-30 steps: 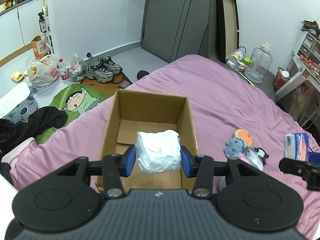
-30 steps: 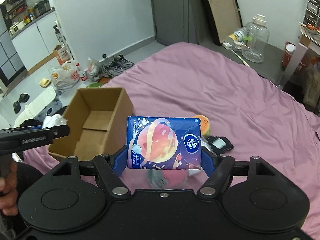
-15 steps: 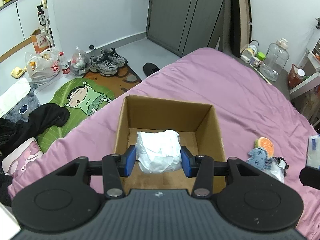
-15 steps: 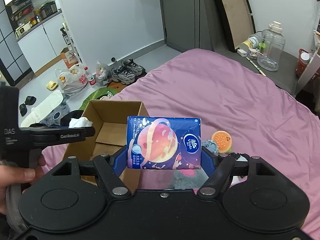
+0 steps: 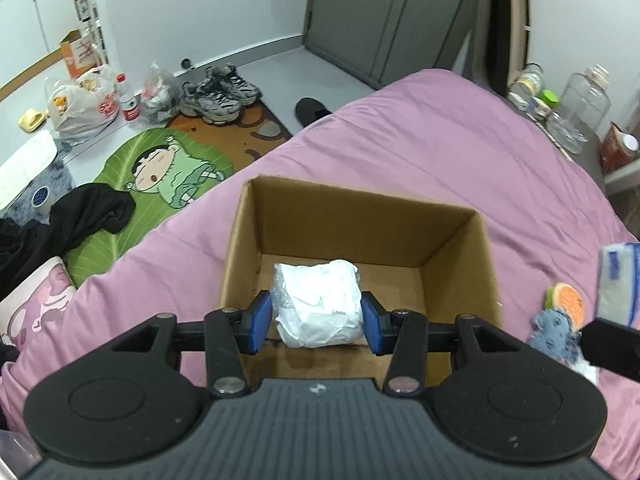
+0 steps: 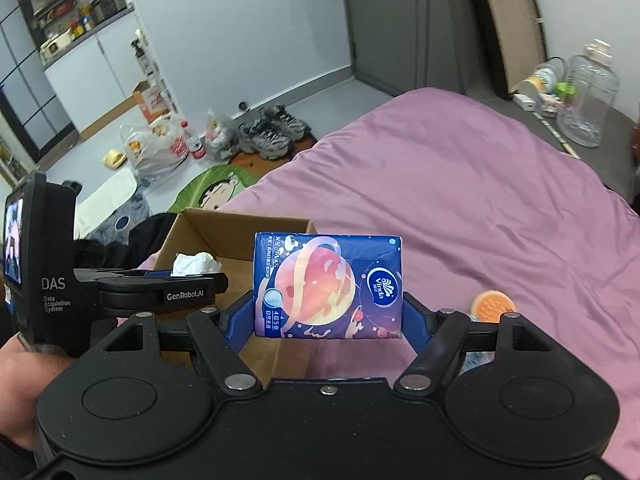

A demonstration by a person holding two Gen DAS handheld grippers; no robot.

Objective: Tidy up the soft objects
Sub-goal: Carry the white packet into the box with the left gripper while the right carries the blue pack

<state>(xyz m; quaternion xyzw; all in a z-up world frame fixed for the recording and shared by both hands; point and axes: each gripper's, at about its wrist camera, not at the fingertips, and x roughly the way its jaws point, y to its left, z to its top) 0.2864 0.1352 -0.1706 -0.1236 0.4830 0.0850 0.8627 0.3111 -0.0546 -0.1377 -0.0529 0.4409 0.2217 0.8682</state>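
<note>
My left gripper (image 5: 316, 316) is shut on a white crumpled soft bundle (image 5: 316, 302) and holds it over the open cardboard box (image 5: 360, 216) on the purple bed. My right gripper (image 6: 328, 308) is shut on a blue tissue pack with a planet print (image 6: 328, 286), held just right of the box (image 6: 240, 226). The left gripper (image 6: 176, 284) and its white bundle (image 6: 196, 264) show at the left of the right wrist view. The tissue pack's edge (image 5: 618, 280) shows at the right of the left wrist view.
A burger-shaped toy (image 5: 566, 300) and a grey-blue plush (image 5: 558, 332) lie on the purple bed (image 5: 440, 152) right of the box. Shoes (image 5: 218, 94), bags, a green cartoon mat (image 5: 160, 172) and black clothes (image 5: 80, 216) lie on the floor to the left. A clear jug (image 6: 588, 96) stands beyond the bed.
Both grippers have moved left and forward over the bed. The left gripper with its bundle has come over the box's inside. The right gripper with its tissue pack has come closer to the box.
</note>
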